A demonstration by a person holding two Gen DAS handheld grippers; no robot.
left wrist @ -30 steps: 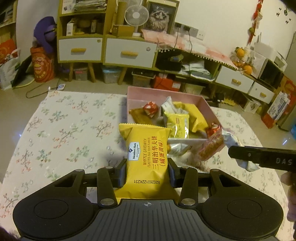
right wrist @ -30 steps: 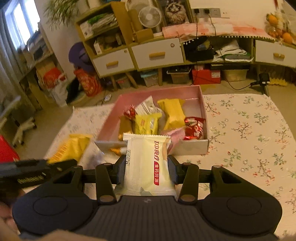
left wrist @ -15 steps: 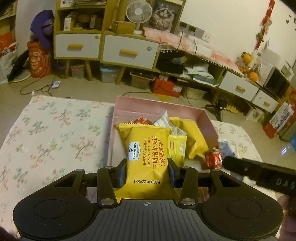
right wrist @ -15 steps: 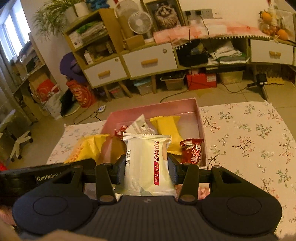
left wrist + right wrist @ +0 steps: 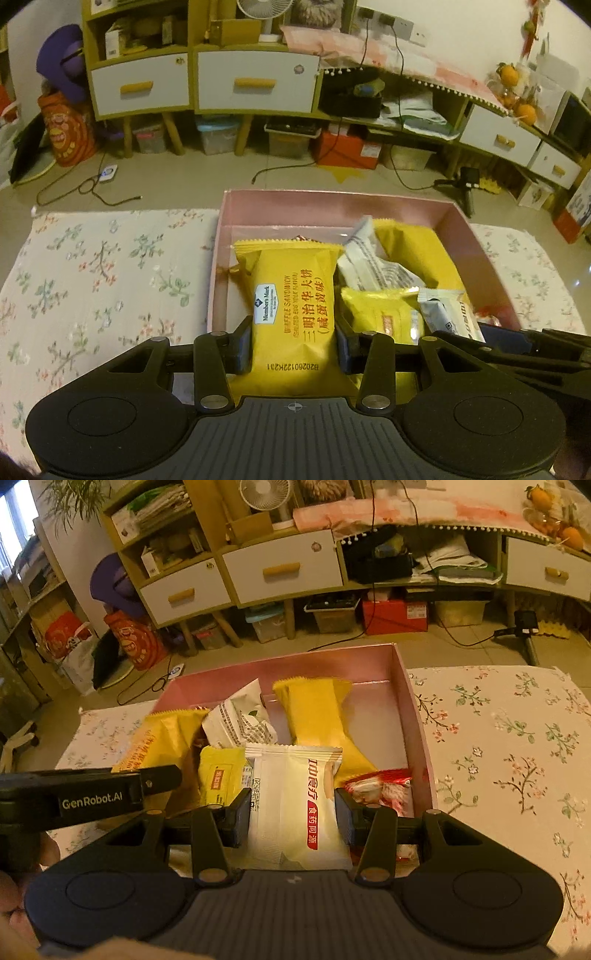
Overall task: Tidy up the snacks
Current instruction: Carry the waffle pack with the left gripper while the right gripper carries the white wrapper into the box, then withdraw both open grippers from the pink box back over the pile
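Both tongs have moved in over the pink box [image 5: 332, 206] since a second ago. The left tongs [image 5: 293, 341] carried the yellow waffle packet [image 5: 293, 295] from over the floral bench to the box's left side, and the right tongs [image 5: 293, 819] brought the white packet [image 5: 295, 805] above the snacks inside.

yellow packet [image 5: 293, 306] — "Member's Mark", left gripper [image 5: 92, 799] — "GenRobot.AI"
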